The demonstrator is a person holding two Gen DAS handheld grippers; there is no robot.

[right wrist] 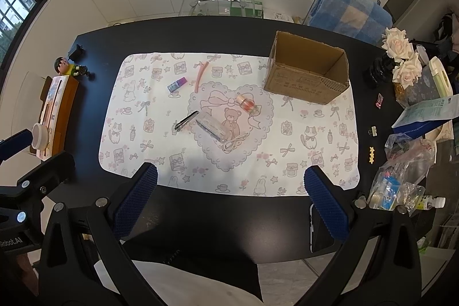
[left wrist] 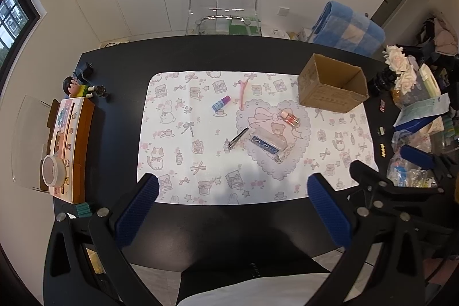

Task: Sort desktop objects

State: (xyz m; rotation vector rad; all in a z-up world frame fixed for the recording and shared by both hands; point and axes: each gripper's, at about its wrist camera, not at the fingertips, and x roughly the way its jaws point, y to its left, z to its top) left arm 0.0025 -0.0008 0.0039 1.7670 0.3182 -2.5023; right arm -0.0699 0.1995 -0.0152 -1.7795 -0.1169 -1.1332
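Jaws wide on both grippers; cardboard box (right wrist: 308, 73) holds nothing visible.

A brown cardboard box (right wrist: 307, 73) stands open-topped on the far right corner of the patterned mat (right wrist: 143, 134), which covers the middle of the black counter (right wrist: 215, 214). A small blue-and-purple tube (right wrist: 177, 84) lies on its side toward the mat's far edge, with a slim pink hair clip (right wrist: 200, 76) just beside it to the right. On the heart print at the mat's centre lie a little bottle of red liquid (right wrist: 246, 103) with a pale cap, a clear flat case (right wrist: 212, 127) with a white cord (right wrist: 233, 142) at its near end, and, just left of the case, silver nail clippers (right wrist: 186, 120) lying at a slant.
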